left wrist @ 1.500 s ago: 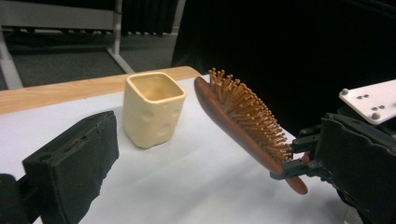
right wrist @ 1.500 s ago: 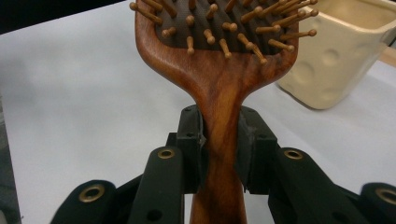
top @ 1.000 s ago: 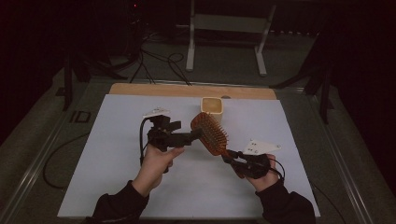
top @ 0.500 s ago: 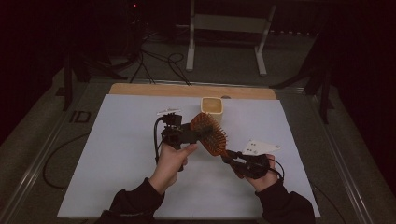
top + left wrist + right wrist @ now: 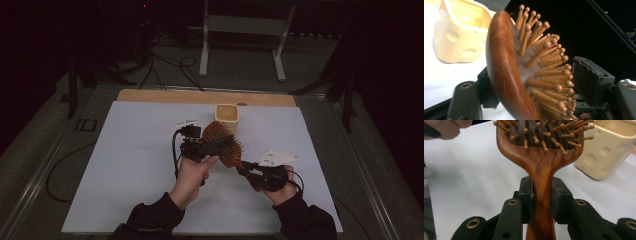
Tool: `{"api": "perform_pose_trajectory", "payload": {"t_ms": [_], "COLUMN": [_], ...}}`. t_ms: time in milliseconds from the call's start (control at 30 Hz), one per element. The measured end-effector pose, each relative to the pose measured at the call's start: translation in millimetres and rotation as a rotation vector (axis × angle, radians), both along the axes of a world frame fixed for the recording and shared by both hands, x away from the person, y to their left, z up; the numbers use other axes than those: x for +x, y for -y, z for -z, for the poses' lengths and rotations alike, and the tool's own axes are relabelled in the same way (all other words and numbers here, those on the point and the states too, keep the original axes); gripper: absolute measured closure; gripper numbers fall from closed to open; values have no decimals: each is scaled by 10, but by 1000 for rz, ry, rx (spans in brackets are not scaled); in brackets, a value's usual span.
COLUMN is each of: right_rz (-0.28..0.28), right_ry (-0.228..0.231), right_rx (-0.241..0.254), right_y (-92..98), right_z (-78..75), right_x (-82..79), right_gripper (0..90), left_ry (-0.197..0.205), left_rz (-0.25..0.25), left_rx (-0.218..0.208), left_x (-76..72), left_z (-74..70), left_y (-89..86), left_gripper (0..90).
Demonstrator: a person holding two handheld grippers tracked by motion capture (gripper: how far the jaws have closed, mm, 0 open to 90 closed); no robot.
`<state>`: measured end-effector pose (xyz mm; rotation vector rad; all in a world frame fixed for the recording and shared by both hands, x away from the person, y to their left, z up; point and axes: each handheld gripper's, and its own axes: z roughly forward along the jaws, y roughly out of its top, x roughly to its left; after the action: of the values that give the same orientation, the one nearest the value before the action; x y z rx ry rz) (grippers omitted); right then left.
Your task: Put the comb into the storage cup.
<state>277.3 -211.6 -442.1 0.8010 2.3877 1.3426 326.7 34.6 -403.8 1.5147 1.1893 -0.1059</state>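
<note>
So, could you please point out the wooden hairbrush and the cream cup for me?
wooden hairbrush (image 5: 541,167), right gripper view, on the neck above the handle.
cream cup (image 5: 226,114), high view, on its front wall.

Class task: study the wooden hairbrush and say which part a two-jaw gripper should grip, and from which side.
Grip the hairbrush at its narrow neck below the head, coming from the handle end, jaws on its two flat edges. The right gripper does so; the head is wide and bristled.
</note>
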Motion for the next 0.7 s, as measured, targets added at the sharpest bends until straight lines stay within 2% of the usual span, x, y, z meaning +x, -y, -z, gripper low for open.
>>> {"api": "perform_pose_trajectory", "payload": {"t_ms": [133, 300, 400, 433, 533, 700], "right_rz": [2, 6, 3, 3, 6, 9], "right_ry": [3, 8, 6, 5, 0, 13], "right_rx": [1, -11, -13, -15, -8, -2], "right_y": [9, -7, -18, -20, -16, -21], "right_z": [-2, 8, 23, 24, 24, 20], "right_x": [3, 0, 3, 4, 0, -3], "right_gripper": [734, 733, 733, 733, 733, 732], "left_ry": [2, -11, 9, 14, 19, 39], "left_rz": [8, 18, 40, 62, 85, 93], "left_rx": [-18, -61, -50, -47, -40, -29], "left_x": [5, 15, 14, 27, 36, 26], "left_z": [9, 9, -17, -33, -68, -114], "left_y": [-7, -43, -40, -38, -42, -20], "left_gripper": [368, 450, 489, 498, 522, 555]}}
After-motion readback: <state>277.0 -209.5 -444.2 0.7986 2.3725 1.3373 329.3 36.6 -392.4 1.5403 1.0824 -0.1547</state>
